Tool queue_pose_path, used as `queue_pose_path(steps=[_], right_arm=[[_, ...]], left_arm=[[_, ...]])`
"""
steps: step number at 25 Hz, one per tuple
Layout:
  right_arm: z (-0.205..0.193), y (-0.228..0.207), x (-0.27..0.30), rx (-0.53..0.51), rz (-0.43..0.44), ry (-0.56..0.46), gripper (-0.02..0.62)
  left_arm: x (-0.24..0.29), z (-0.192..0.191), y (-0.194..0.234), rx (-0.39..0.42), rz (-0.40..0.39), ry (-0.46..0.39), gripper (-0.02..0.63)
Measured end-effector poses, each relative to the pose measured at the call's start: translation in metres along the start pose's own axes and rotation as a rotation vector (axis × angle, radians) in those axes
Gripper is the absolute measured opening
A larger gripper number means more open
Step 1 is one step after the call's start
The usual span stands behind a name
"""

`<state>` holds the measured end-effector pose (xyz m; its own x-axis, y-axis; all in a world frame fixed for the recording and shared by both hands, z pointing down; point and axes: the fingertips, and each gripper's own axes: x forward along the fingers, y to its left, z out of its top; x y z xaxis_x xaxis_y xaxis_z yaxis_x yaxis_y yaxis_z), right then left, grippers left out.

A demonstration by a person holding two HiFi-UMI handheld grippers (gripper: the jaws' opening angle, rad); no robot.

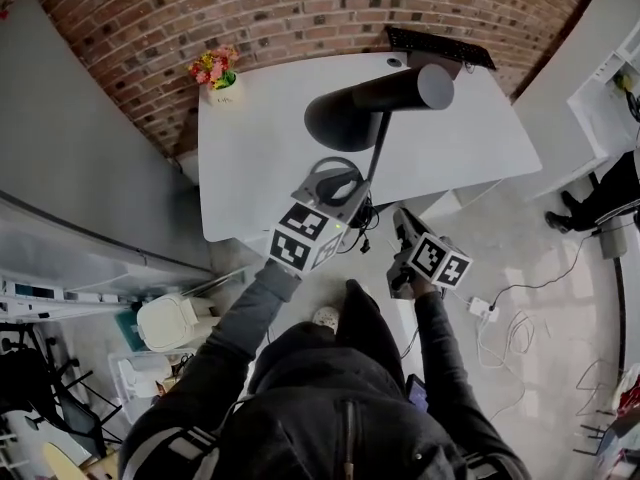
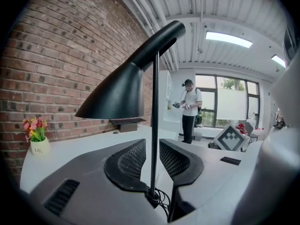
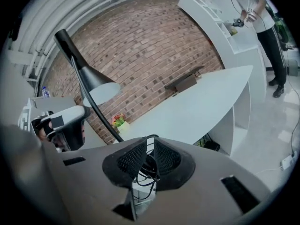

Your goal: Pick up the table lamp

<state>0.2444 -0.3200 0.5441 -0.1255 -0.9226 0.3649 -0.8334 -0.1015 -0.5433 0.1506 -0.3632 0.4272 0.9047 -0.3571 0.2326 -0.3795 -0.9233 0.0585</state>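
Observation:
The black table lamp stands near the front edge of the white table (image 1: 260, 148); its cone shade (image 1: 380, 103) hangs over the tabletop. In the left gripper view the shade (image 2: 117, 95) is up left and the thin stem (image 2: 154, 125) runs down between the jaws. My left gripper (image 2: 152, 161) is open around the stem, its pads not pressing it. In the head view the left gripper (image 1: 332, 190) is at the lamp's foot. My right gripper (image 1: 400, 218) is just right of it, and its jaws (image 3: 145, 158) are shut, with the lamp's coiled cable (image 3: 149, 165) just beyond the tips.
A small pot of flowers (image 1: 220, 76) stands at the table's back left, and a black keyboard (image 1: 440, 46) at the back by the brick wall. Cables and a plug strip (image 1: 490, 310) lie on the floor at right. A person (image 2: 190, 109) stands far off.

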Motion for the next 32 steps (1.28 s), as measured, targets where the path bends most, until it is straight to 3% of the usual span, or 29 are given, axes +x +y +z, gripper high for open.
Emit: queue_pose_path(steps=[7, 9, 12, 22, 28, 32], right_arm=[[-0.024, -0.021, 0.032, 0.157, 0.097, 0.136, 0.018], [-0.03, -0.023, 0.042, 0.184, 0.14, 0.18, 0.092], [-0.039, -0.025, 0.056, 0.209, 0.184, 0.24, 0.132], [-0.076, -0.046, 0.091, 0.375, 0.226, 0.333, 0.144], [-0.088, -0.049, 0.104, 0.549, 0.257, 0.331, 0.144], [-0.093, -0.039, 0.112, 0.553, 0.297, 0.36, 0.144]], left_arm=[[0.012, 0.001, -0.004, -0.057, -0.019, 0.019, 0.173], [0.017, -0.001, -0.004, -0.064, -0.016, 0.031, 0.183], [0.023, -0.005, -0.002, -0.064, 0.0, 0.053, 0.186], [0.039, -0.012, 0.0, -0.061, 0.002, 0.078, 0.189], [0.049, -0.014, 0.0, -0.06, 0.007, 0.075, 0.189], [0.052, -0.013, 0.002, -0.052, 0.009, 0.081, 0.187]])
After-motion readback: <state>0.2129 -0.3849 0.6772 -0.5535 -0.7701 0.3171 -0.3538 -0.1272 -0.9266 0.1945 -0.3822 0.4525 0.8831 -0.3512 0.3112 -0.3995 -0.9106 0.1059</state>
